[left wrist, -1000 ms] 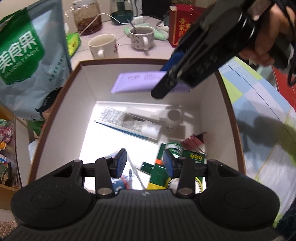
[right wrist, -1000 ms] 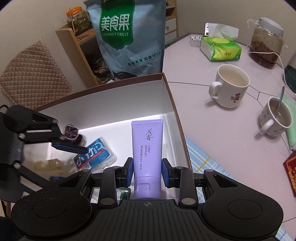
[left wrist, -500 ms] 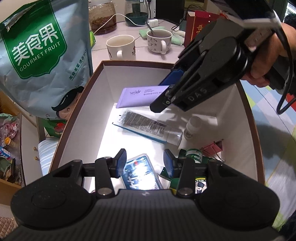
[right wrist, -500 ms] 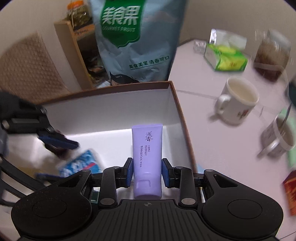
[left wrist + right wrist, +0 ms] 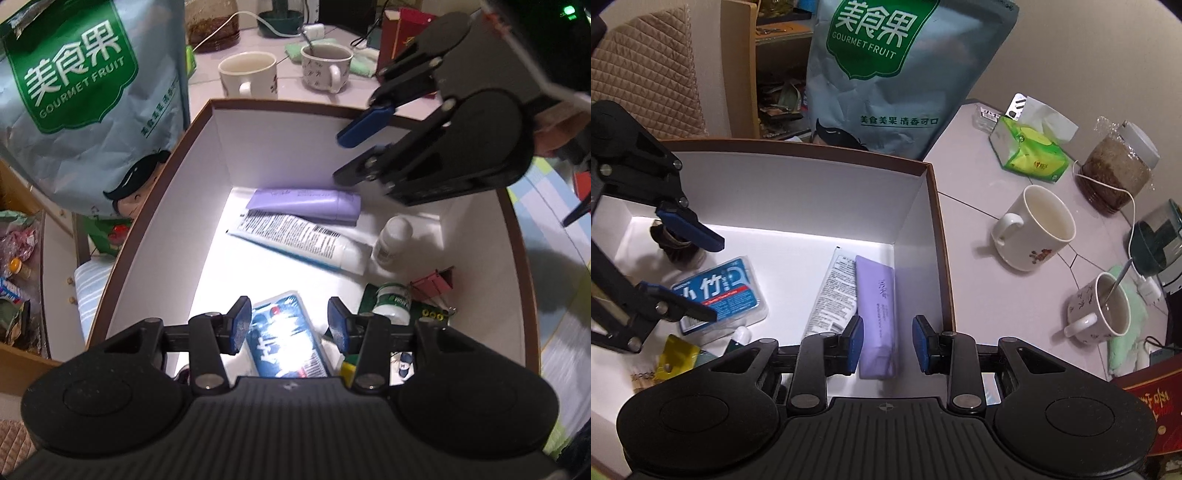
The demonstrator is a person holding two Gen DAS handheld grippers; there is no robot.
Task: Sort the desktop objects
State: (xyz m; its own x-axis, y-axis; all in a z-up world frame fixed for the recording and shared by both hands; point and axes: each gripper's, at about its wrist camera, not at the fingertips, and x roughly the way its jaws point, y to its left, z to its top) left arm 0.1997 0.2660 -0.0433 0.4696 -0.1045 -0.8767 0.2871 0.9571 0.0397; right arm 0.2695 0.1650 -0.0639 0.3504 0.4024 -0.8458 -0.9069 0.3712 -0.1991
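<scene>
Holding both tools over the white box (image 5: 192, 206), we see the purple tube (image 5: 877, 306) lying flat on the box floor along the wall nearest the mugs. From the right wrist view its long axis runs away from us, cap end toward the right tool (image 5: 886, 345) and crimped end toward the far corner; it lies apart from both pads. The right tool is spread, with nothing between its fingers. Beside the purple tube, edge to edge, lies a white printed tube (image 5: 299, 240), roughly parallel, cap pointing the same way. The left tool (image 5: 290, 328) is likewise spread and empty, hovering above a blue floss pack (image 5: 720, 291). A small white bottle (image 5: 393, 242) stands near the tube caps.

Glare washes out the box floor and the pack's print in the left view. Our tool bodies cut off the near part of the box; the green and yellow items (image 5: 391, 306) there are hard to identify. A cream mug (image 5: 1034, 232) and a patterned mug (image 5: 1102, 312) stand on the bench outside.
</scene>
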